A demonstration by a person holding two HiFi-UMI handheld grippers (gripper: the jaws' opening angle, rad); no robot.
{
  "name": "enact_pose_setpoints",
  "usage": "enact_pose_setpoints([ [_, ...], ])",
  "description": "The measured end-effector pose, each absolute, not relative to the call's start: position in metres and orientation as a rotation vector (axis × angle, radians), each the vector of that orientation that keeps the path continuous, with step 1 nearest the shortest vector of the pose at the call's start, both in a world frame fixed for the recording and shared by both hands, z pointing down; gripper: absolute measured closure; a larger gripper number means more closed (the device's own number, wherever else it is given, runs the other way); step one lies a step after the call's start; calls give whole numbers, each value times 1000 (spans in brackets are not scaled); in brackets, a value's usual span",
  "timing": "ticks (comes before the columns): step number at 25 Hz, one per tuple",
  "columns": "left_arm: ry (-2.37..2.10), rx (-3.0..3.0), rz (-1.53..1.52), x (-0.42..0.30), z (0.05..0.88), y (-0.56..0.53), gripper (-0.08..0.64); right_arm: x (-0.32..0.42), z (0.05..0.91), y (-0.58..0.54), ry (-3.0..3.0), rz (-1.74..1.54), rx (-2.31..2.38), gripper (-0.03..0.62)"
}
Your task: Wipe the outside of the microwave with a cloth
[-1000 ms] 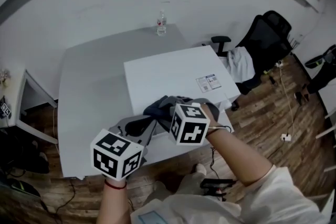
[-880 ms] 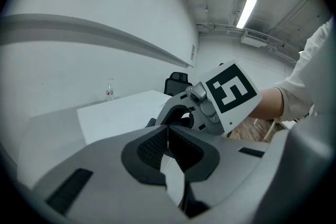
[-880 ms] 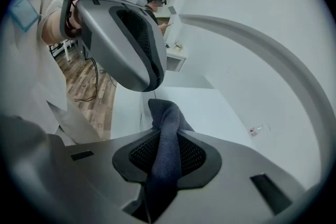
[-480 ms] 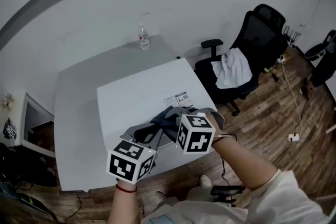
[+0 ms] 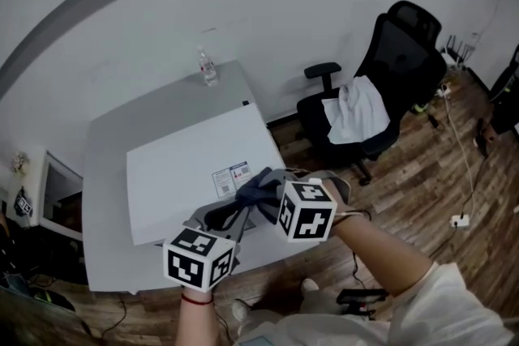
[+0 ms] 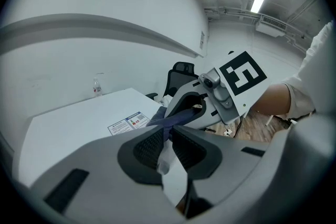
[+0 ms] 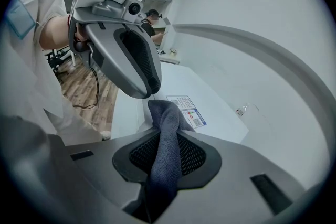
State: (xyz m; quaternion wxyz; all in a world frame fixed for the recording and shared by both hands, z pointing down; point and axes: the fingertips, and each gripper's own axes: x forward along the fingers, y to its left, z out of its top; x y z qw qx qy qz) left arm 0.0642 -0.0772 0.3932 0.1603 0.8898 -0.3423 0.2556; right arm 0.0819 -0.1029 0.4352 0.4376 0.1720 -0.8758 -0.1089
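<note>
Cloth readied for wiping
Left tongs (image 6: 167,145) and right tongs (image 7: 167,157) both clamp the dark blue cloth (image 7: 168,126) over the white boxy microwave (image 5: 178,170), by the front edge of the grey worktop (image 5: 109,134); next, press it down.

Head view: from above, steeply down, microwave (image 5: 186,174) ahead at 11 o'clock. Gripper views: close, facing each other, sharing the cloth (image 7: 165,139).
</note>
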Motion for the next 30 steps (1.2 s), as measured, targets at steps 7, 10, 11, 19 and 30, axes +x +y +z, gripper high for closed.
enact_pose_setpoints([
  [7, -1005, 2521, 746, 104, 397, -78, 509, 119, 436, -105, -2181, -287, 380, 499],
  [10, -998, 2524, 758, 112, 398, -76, 509, 124, 436, -105, -2187, -282, 374, 499],
  [11, -997, 2524, 757, 112, 397, -76, 509, 124, 435, -105, -2187, -282, 371, 499],
  [19, -979, 2543, 731, 108, 394, -75, 509, 121, 434, -109, -2158, -284, 378, 499],
  [30, -911, 2596, 710, 113, 387, -76, 494, 123, 434, -107, -2138, -266, 365, 499],
])
